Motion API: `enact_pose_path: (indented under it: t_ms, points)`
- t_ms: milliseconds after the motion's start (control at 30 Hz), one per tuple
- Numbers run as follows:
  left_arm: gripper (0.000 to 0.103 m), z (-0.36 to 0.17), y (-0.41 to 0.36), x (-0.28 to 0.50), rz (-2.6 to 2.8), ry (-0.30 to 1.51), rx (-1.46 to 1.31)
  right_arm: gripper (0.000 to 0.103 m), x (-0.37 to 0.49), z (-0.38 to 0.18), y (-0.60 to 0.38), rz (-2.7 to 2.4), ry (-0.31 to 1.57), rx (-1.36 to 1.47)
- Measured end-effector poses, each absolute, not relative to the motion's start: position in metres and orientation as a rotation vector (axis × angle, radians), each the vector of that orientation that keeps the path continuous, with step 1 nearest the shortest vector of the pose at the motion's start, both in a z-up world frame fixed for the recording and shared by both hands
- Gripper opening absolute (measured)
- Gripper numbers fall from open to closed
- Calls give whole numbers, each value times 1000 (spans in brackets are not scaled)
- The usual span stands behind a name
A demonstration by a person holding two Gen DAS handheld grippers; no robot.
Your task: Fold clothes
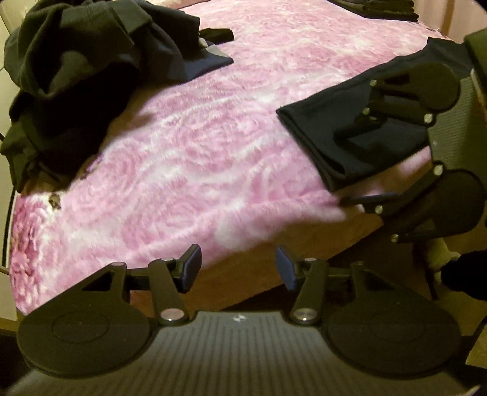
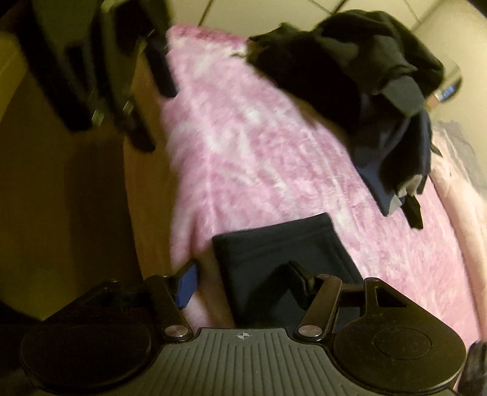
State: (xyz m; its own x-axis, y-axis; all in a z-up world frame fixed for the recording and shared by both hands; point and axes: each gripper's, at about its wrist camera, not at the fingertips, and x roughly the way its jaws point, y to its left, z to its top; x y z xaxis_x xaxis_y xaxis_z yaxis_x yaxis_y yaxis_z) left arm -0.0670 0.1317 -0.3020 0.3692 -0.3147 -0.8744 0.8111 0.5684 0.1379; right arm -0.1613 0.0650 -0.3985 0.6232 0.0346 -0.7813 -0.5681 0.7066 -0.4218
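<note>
A folded navy garment point(image 1: 322, 134) point(image 2: 268, 246) lies near the edge of the pink fleece blanket point(image 1: 213, 146) point(image 2: 243, 137). My right gripper point(image 1: 356, 169) point(image 2: 243, 281) stands open over the garment's near corner. One finger is above the cloth and the blue-padded finger point(image 2: 187, 284) is off its edge, with a strip of blanket showing between pad and cloth. My left gripper point(image 1: 239, 269) is open with nothing between its fingers, and it hangs over the bed's front edge. A heap of unfolded dark clothes point(image 1: 76, 67) point(image 2: 359, 76) sits at the far side.
A stack of folded dark clothes point(image 1: 377, 7) lies at the far corner of the bed. The brown bed side point(image 1: 258, 283) point(image 2: 143, 189) drops away below the blanket's edge. Pale floor tiles point(image 2: 274, 9) show beyond the heap.
</note>
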Motion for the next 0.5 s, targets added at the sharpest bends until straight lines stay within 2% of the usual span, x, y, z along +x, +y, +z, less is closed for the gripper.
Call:
enact_pose_path:
  t_ms: [100,133,167,500]
  points:
    - [51,-301,131,-68,-806,920,623,48,-163,-386,55,366,831,-627]
    - [53,-299,130,-68,-815,912,620,33,-164,-381,51,358,825,-599]
    - [55,-298,129,-68,-822,906,618,30,-164,-378,49,350,825,-582]
    - [56,-300,91,-60,-965,877,620,30,-162,-377,40,305,825,-571]
